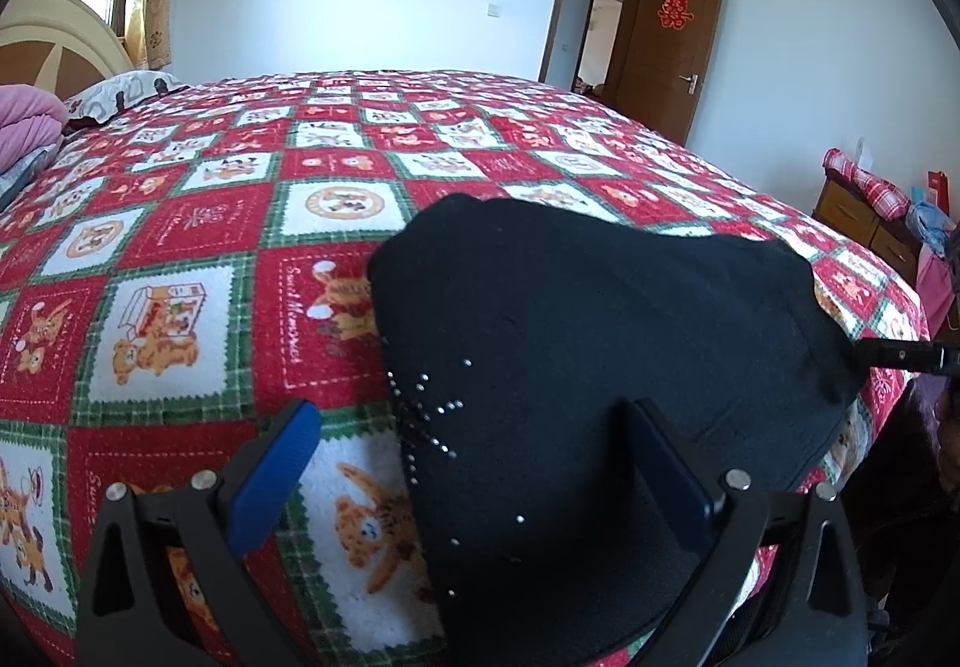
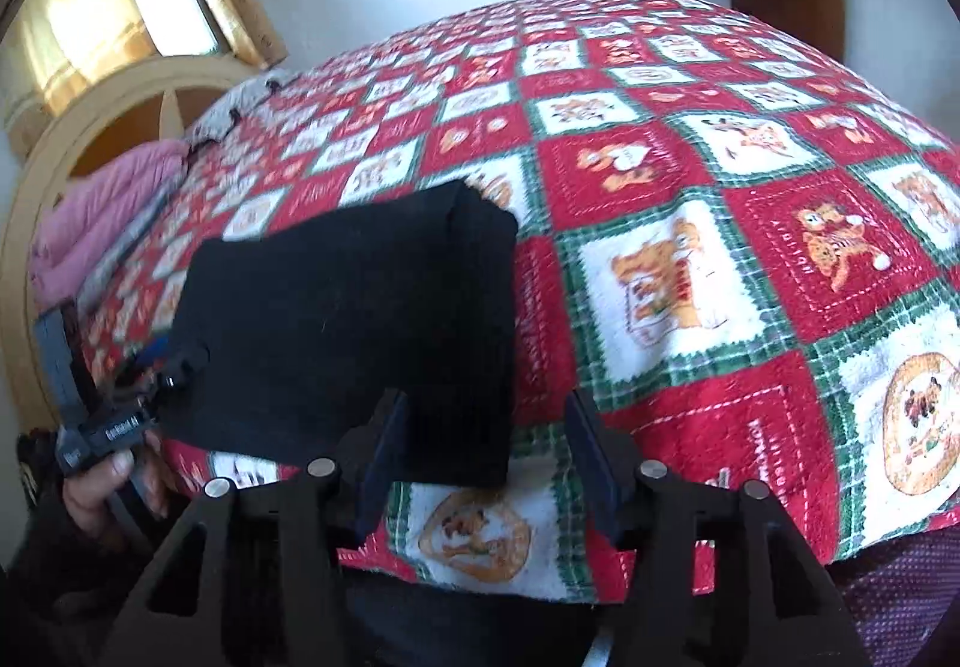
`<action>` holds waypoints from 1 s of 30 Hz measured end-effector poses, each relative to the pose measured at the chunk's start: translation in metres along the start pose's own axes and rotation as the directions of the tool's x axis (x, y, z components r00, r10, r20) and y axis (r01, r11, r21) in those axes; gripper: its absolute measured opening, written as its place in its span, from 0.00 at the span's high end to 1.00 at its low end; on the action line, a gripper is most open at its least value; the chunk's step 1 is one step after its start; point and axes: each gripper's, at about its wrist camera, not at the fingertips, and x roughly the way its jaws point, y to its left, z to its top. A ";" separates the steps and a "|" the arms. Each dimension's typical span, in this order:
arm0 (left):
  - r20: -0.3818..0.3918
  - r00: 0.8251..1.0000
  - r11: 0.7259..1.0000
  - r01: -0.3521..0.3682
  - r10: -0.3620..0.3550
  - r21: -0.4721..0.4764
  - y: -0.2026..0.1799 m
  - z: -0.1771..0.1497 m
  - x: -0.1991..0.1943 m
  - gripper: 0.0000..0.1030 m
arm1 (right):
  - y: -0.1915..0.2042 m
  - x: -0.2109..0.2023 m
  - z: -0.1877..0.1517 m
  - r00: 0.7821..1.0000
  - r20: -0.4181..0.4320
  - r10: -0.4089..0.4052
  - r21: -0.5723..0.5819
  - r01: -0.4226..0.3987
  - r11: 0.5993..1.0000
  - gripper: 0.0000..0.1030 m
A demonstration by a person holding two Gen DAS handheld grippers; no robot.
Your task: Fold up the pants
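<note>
The black pants (image 1: 600,343) lie folded into a compact block on the red patterned bedspread (image 1: 198,223), with small silver studs on the near left part. My left gripper (image 1: 474,457) is open, its blue-padded fingers (image 1: 276,475) straddling the near left edge of the pants without closing on them. In the right wrist view the pants (image 2: 360,319) show as a black rectangle. My right gripper (image 2: 486,457) is open over the pants' near right corner. The left gripper (image 2: 120,409) and the hand holding it appear at the pants' left edge.
Pink bedding (image 1: 30,126) and a pillow (image 1: 120,87) lie at the bed's head by a wooden headboard (image 2: 120,126). A wooden dresser (image 1: 870,223) with clothes stands right of the bed. An open brown door (image 1: 666,42) is behind.
</note>
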 end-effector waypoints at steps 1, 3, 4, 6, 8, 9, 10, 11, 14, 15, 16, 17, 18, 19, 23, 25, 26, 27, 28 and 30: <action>-0.002 1.000 1.000 0.002 -0.002 -0.001 0.000 0.000 0.001 0.00 | -0.003 0.002 0.002 1.000 -0.003 0.009 0.022 -0.008 1.000 0.46; -0.001 1.000 1.000 0.000 0.000 0.007 -0.001 0.002 0.003 0.00 | -0.007 0.005 0.008 1.000 0.010 0.013 0.050 -0.014 0.999 0.46; -0.001 1.000 1.000 -0.001 0.001 0.012 -0.001 0.002 0.005 0.00 | -0.008 0.007 0.012 1.000 0.020 0.012 0.058 -0.013 0.998 0.46; 0.000 1.000 1.000 -0.003 0.003 0.015 -0.002 0.003 0.007 0.00 | -0.010 0.013 0.020 0.999 0.030 0.022 0.083 -0.025 0.996 0.46; -0.001 1.000 1.000 -0.005 0.005 0.023 -0.002 0.004 0.010 0.00 | -0.012 0.023 0.027 0.999 0.033 0.039 0.102 -0.042 0.994 0.46; -0.001 1.000 1.000 -0.007 0.007 0.028 -0.003 0.004 0.011 0.00 | -0.010 0.028 0.029 0.999 0.032 0.042 0.106 -0.045 0.993 0.46; -0.001 1.000 1.000 -0.008 0.008 0.030 -0.004 0.004 0.011 0.00 | -0.010 0.035 0.032 0.998 0.026 0.051 0.114 -0.054 0.992 0.46; -0.001 1.000 0.999 -0.008 0.008 0.031 -0.004 0.004 0.012 0.00 | -0.011 0.040 0.033 0.998 0.022 0.058 0.119 -0.060 0.991 0.46; 0.000 1.000 0.999 -0.011 0.011 0.033 -0.005 0.004 0.013 0.00 | -0.011 0.048 0.035 0.997 0.038 0.063 0.120 -0.067 0.991 0.44; -0.001 1.000 0.999 -0.012 0.012 0.033 -0.005 0.004 0.014 0.00 | -0.009 0.050 0.036 0.997 0.044 0.060 0.116 -0.065 0.991 0.44; -0.003 1.000 0.999 -0.012 0.012 0.031 -0.005 0.005 0.014 0.00 | -0.008 0.050 0.035 0.997 0.048 0.059 0.112 -0.064 0.992 0.44; -0.007 1.000 1.000 -0.012 0.012 0.029 -0.005 0.005 0.014 0.00 | -0.005 0.050 0.033 0.997 0.052 0.061 0.101 -0.066 0.993 0.44; -0.010 1.000 1.000 -0.011 0.011 0.027 -0.005 0.006 0.014 0.00 | -0.003 0.051 0.032 0.996 0.049 0.072 0.086 -0.076 0.993 0.44; -0.014 1.000 1.000 -0.010 0.010 0.024 -0.005 0.006 0.014 0.00 | 0.002 0.052 0.032 0.995 0.041 0.086 0.071 -0.089 0.993 0.44; -0.023 1.000 1.000 0.006 -0.005 0.024 -0.003 0.006 0.015 0.00 | 0.004 0.053 0.029 0.996 0.042 0.077 0.055 -0.079 0.995 0.44; -0.016 1.000 1.000 0.012 -0.011 0.013 -0.003 0.005 0.015 0.00 | -0.003 0.054 0.030 0.994 0.041 0.097 0.089 -0.101 0.991 0.44; -0.013 1.000 1.000 0.012 -0.012 0.016 -0.004 0.004 0.015 0.00 | -0.004 0.055 0.030 0.994 0.036 0.102 0.095 -0.105 0.990 0.44; -0.013 1.000 1.000 0.010 -0.010 0.020 -0.005 0.004 0.015 0.00 | -0.003 0.055 0.029 0.994 0.031 0.100 0.087 -0.103 0.991 0.44; -0.013 1.000 1.000 0.011 -0.010 0.022 -0.006 0.004 0.014 0.00 | 0.000 0.056 0.028 0.995 0.026 0.100 0.075 -0.102 0.992 0.44; -0.016 1.000 0.999 0.023 -0.022 0.027 -0.008 0.003 0.013 0.00 | 0.002 0.057 0.026 0.994 0.023 0.102 0.072 -0.104 0.992 0.46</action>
